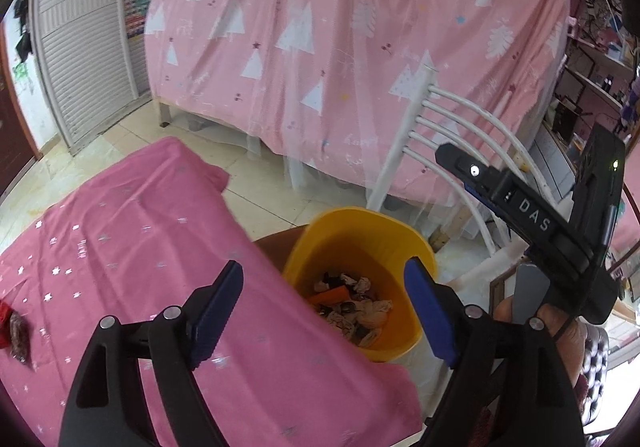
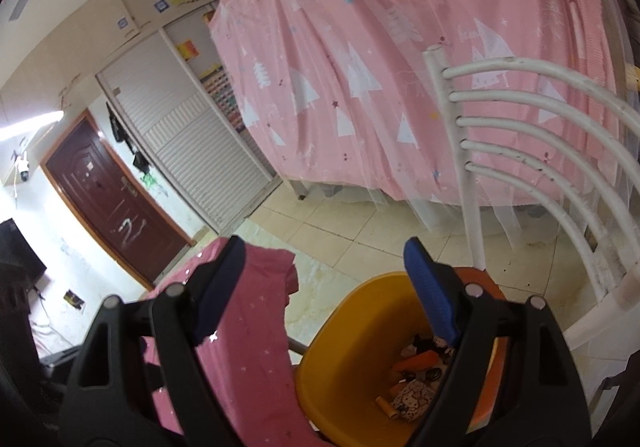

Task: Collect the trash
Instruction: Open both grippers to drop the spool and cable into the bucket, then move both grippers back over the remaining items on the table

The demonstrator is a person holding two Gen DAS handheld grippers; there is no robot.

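A yellow bin (image 1: 320, 247) stands beside the pink-clothed table (image 1: 140, 247) and holds crumpled paper and wrappers (image 1: 356, 311). My left gripper (image 1: 324, 311) is open and empty, held above the table edge and the bin. The right gripper body (image 1: 532, 215) shows at the right of the left wrist view, above the bin. In the right wrist view my right gripper (image 2: 324, 295) is open and empty over the bin (image 2: 352, 347), with trash (image 2: 416, 379) in the bottom. A dark red wrapper (image 1: 16, 331) lies at the table's left edge.
A white slatted chair (image 1: 444, 135) stands behind the bin, also in the right wrist view (image 2: 520, 151). A pink bed curtain (image 1: 360, 27) hangs behind. A white shutter wardrobe (image 2: 192, 151) and a brown door (image 2: 112, 203) are at the left. Tiled floor (image 2: 360, 231) lies between.
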